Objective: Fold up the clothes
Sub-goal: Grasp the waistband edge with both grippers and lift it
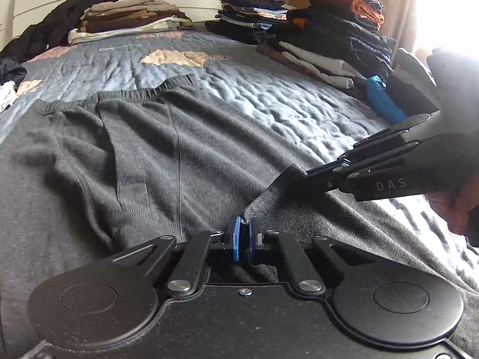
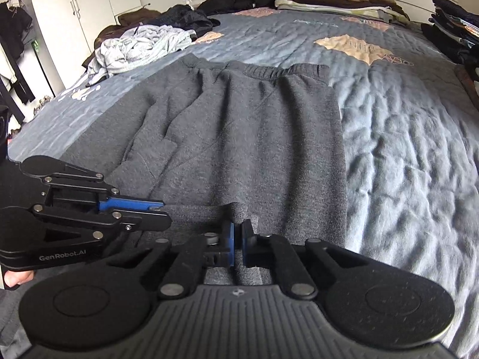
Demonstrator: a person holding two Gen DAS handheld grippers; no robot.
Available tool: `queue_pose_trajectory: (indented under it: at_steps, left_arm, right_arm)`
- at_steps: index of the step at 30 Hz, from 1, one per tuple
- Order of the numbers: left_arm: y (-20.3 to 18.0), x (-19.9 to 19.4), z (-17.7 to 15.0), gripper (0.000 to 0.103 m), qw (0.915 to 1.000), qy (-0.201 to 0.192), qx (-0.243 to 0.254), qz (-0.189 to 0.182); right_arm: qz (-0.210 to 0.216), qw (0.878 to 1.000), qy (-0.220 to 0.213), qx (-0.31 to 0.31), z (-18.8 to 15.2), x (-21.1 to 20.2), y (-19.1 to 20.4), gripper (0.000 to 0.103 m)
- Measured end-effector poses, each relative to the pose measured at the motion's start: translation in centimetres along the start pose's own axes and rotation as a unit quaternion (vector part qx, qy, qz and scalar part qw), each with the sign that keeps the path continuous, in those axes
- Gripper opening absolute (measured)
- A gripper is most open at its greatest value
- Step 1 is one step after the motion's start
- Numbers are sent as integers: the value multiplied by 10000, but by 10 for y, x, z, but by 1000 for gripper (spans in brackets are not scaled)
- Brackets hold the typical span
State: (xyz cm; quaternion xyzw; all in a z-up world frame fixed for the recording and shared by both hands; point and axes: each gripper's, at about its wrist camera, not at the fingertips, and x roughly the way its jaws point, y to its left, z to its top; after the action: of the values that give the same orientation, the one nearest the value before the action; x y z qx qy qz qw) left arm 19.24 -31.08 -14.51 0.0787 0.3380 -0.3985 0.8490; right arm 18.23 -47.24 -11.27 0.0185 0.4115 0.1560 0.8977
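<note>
Dark grey sweatpants (image 1: 155,149) lie flat on the bed, waistband at the far end; they also show in the right wrist view (image 2: 248,137). My left gripper (image 1: 244,224) is shut on the near hem of the sweatpants, which is lifted a little. My right gripper (image 1: 302,173) comes in from the right and is shut on the same hem strip, just beyond the left one. In the right wrist view my right gripper (image 2: 238,227) pinches the hem, and my left gripper (image 2: 161,209) sits close at its left, also shut on the cloth.
A blue quilted bedspread (image 1: 269,95) covers the bed. Stacks of folded clothes stand at the far left (image 1: 128,18) and along the right edge (image 1: 335,42). A heap of unfolded clothes (image 2: 143,45) lies at the bed's left side. White wardrobes (image 2: 89,0) stand beyond.
</note>
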Motion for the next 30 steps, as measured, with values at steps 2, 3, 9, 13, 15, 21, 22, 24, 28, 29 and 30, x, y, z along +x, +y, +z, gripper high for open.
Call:
queue_pose_trajectory:
  at_steps: [2,3,9,13,15,21,22,24,28,29,30]
  left_arm:
    - [1,-1,9,6,9999,-108,32,20]
    - [2,-1,15,6,9998,-162,59,43]
    - [13,18,60,6,9985,-392,247,286]
    - [27,43,87,6,9973,-405,371,492]
    - [34,55,99,6,9964,-401,442,596]
    - [67,89,121,6,9947,-309,468,856]
    - [71,94,123,6,9944,-297,474,898]
    - [80,103,129,6,9937,-280,487,972]
    - [89,115,135,6,9924,-284,548,1065]
    - [91,117,136,6,9920,-290,563,1096]
    - [92,119,137,6,9918,-286,552,1121]
  right_arm:
    - [-17,9999,-111,24,6,-5,-2,4]
    - [-36,9998,-172,12,11,-7,-3,4]
    - [-250,9982,-533,-80,50,-10,-14,4]
    - [-408,9969,-665,-140,83,6,-25,4]
    - [-469,9963,-702,-139,98,18,-32,4]
    - [-546,9956,-738,-178,137,62,-51,4]
    - [-545,9956,-746,-176,143,70,-54,4]
    - [-539,9957,-725,-186,151,86,-58,4]
    - [-621,9952,-693,-314,161,113,-62,4]
    - [-631,9952,-678,-324,163,118,-63,4]
    - [-641,9952,-662,-335,164,124,-65,4]
